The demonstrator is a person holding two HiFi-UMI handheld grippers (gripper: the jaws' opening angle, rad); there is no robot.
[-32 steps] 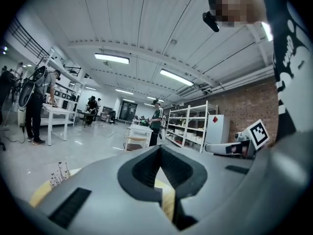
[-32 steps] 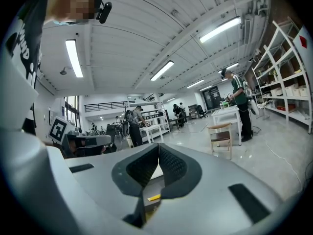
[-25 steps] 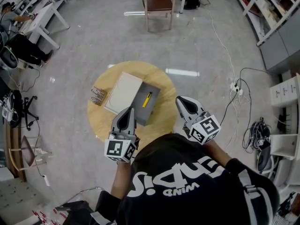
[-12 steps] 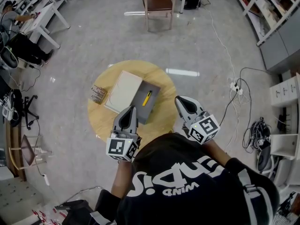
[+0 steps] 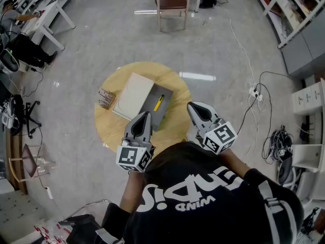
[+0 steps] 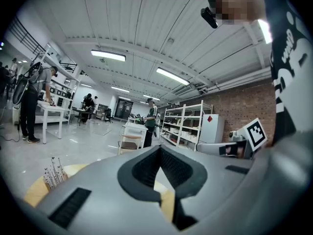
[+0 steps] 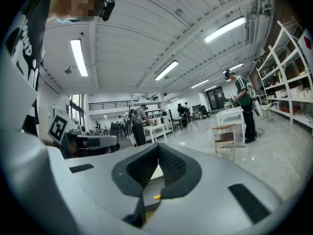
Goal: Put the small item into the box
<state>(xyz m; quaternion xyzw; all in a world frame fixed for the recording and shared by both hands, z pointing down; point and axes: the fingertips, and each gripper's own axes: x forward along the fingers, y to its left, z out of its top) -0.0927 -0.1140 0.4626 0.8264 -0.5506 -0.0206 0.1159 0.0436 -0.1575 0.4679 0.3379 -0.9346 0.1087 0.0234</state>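
A round wooden table (image 5: 175,117) carries a flat box: its grey tray (image 5: 164,113) lies beside a white lid (image 5: 133,95). A small yellow item (image 5: 159,102) rests in the grey tray. A small brown pack (image 5: 106,98) lies at the table's left edge. My left gripper (image 5: 143,117) hovers over the near edge of the table, shut and empty. My right gripper (image 5: 192,107) sits off the table's right side, also shut and empty. In the right gripper view, a bit of the yellow item (image 7: 156,197) shows through the gap between the jaws.
A wooden chair (image 5: 172,4) stands on the floor beyond the table. Cables and a power strip (image 5: 255,94) lie to the right, by shelving (image 5: 284,14). Desks with a seated person (image 5: 20,29) are at the left.
Both grippers have edged slightly forward toward the table. The box, lid and yellow item have not moved.
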